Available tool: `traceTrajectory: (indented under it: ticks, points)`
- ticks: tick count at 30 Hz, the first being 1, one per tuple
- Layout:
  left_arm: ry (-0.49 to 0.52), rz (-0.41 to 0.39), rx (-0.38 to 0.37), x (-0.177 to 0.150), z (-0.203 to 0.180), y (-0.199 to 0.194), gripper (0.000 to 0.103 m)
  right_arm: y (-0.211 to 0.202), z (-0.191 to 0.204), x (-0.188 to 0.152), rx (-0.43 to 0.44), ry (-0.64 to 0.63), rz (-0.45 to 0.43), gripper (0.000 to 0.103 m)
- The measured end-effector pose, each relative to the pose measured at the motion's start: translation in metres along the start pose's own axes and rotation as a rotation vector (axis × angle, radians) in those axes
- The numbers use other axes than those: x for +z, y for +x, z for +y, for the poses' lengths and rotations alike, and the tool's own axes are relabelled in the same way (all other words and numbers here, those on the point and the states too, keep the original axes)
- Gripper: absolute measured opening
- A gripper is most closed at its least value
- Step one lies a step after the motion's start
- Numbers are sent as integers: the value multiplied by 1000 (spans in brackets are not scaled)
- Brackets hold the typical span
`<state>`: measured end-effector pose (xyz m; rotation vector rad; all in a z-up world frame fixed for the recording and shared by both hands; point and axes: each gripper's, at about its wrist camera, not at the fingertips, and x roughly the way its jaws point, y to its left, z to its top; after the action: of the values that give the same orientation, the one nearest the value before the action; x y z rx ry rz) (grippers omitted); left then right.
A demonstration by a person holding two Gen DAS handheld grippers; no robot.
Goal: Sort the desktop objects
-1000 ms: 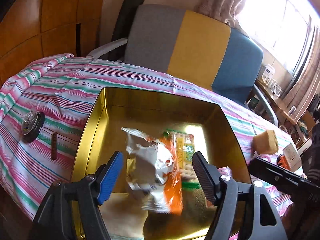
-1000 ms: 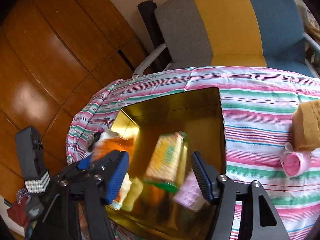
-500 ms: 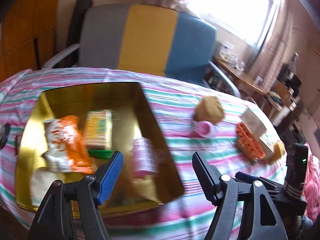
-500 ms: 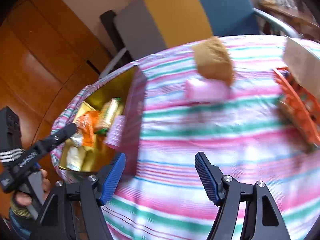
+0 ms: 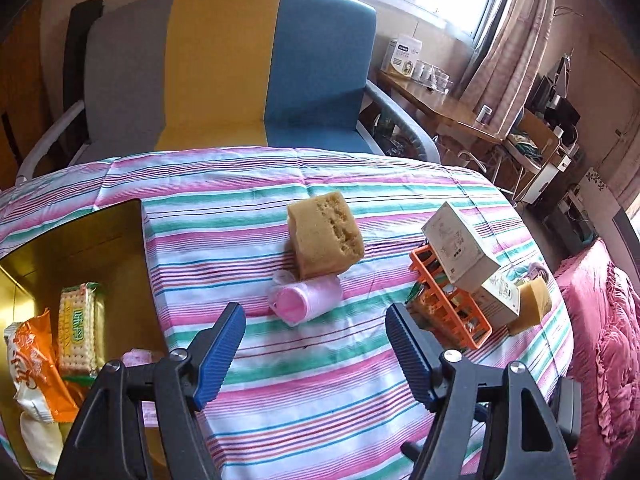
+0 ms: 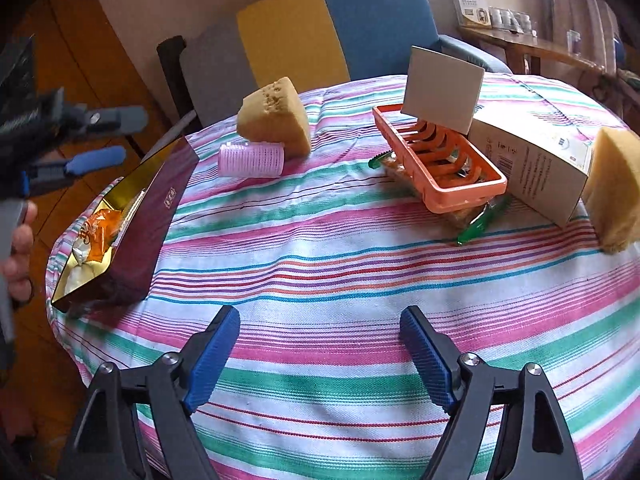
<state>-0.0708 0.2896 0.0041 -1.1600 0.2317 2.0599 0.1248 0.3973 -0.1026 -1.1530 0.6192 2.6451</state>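
Observation:
My left gripper (image 5: 316,320) hangs open and empty above the striped cloth, pointing at a pink hair roller (image 5: 306,304) that lies against a tan sponge (image 5: 324,236). The gold box (image 5: 80,240) at the left holds a cracker pack (image 5: 78,332) and an orange snack bag (image 5: 32,364). My right gripper (image 6: 320,320) is low over the near cloth, its jaws opening with nothing between them. From there the roller (image 6: 252,159) and sponge (image 6: 276,116) lie far left, and the box (image 6: 148,220) is at the table's left edge.
An orange rack (image 6: 436,164) rests on a green-wrapped packet (image 6: 476,224), with white cartons (image 6: 528,164) and a second sponge (image 6: 614,188) at the right. A hand (image 6: 18,248) holds the left gripper (image 6: 116,138) beyond the box. A chair (image 5: 224,72) stands behind the table.
Both views have swung from the gold box to the right part of the table. The right jaws have spread wider. The snack bag seen between the left jaws now lies in the box.

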Motion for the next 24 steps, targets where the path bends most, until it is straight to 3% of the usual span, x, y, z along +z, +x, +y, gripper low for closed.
traceTrajectory:
  ticks: [7,15,17,18,24]
  points:
    - [51,68,65,51,-24,47,81,6,5,-4,31,-55,-42,100]
    - [134,188,181,81,-41,104,81,9,2,-4,77,-83,-63,103]
    - [147,224,197,80,-42,116,77,9,0,-4,92,-82,-69,103]
    - [154,232,192,77,-42,119,67,9,0,-4,97,-86,-71,103]
    - [125,186,115,59,-29,103,57,10,0,-4,109,-101,-81,103]
